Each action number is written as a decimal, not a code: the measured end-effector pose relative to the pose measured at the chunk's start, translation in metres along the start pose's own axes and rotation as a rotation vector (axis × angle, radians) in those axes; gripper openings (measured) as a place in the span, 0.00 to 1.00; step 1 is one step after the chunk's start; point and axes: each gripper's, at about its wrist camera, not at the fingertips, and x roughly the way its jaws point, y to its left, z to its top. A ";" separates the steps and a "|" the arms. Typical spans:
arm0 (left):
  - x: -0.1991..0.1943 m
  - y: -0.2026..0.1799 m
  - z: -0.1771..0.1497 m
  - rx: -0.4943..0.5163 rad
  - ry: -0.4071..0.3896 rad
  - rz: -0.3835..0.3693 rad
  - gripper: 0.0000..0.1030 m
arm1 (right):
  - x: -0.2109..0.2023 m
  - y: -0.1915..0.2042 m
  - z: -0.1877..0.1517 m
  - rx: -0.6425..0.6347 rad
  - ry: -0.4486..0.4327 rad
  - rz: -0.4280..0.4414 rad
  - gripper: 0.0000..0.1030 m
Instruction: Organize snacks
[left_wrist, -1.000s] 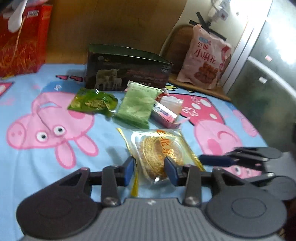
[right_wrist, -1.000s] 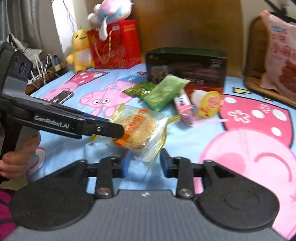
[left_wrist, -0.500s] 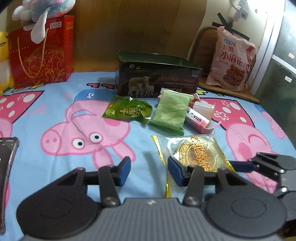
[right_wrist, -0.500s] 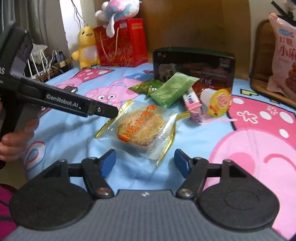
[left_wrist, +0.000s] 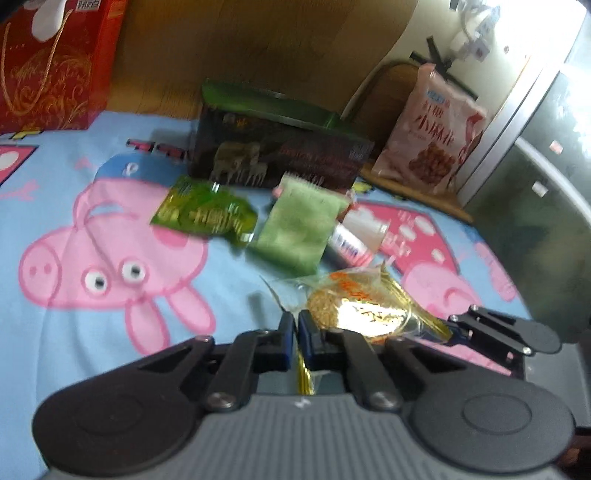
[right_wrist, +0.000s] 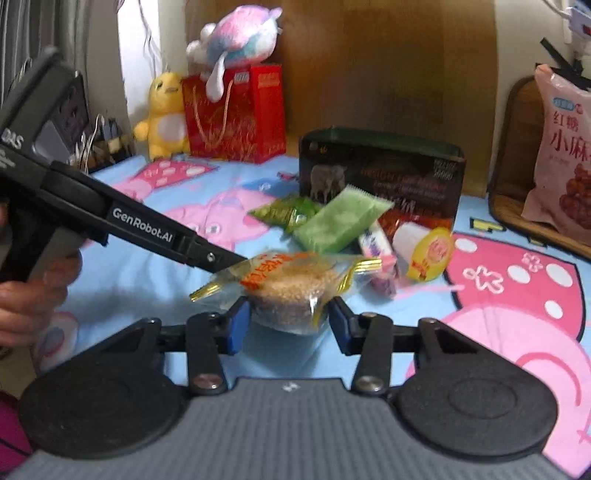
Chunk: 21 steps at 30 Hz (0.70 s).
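A clear, gold-edged packet with a round sesame cake (left_wrist: 354, 310) (right_wrist: 291, 284) is lifted off the blue cartoon sheet. My left gripper (left_wrist: 295, 334) is shut on the packet's gold edge; its body shows in the right wrist view (right_wrist: 221, 258). My right gripper (right_wrist: 290, 321) is open, its pads on either side of the packet; whether they touch it I cannot tell. Behind lie a dark green snack packet (left_wrist: 203, 214), a pale green packet (left_wrist: 299, 229), a pink-and-white carton (right_wrist: 376, 243), a yellow-lidded cup (right_wrist: 424, 251) and an open dark box (left_wrist: 277, 147) (right_wrist: 380, 173).
A red gift bag (right_wrist: 236, 114) with a plush toy on top and a yellow plush (right_wrist: 162, 118) stand at the back left. A pink snack bag (left_wrist: 432, 133) leans on a wooden chair at the back right. A grey cabinet (left_wrist: 535, 221) is at the right.
My left gripper has closed on the cake packet's edge and lifted it off the sheet. My right gripper has narrowed around the raised packet.
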 end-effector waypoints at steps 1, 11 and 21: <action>-0.002 -0.001 0.007 0.008 -0.020 -0.007 0.04 | -0.001 -0.003 0.006 0.001 -0.017 -0.003 0.47; 0.012 -0.024 0.123 0.122 -0.226 -0.025 0.07 | 0.072 -0.057 0.111 0.031 -0.140 -0.080 0.24; 0.003 0.051 0.088 -0.058 -0.216 0.016 0.18 | 0.071 -0.092 0.092 0.166 -0.072 -0.001 0.33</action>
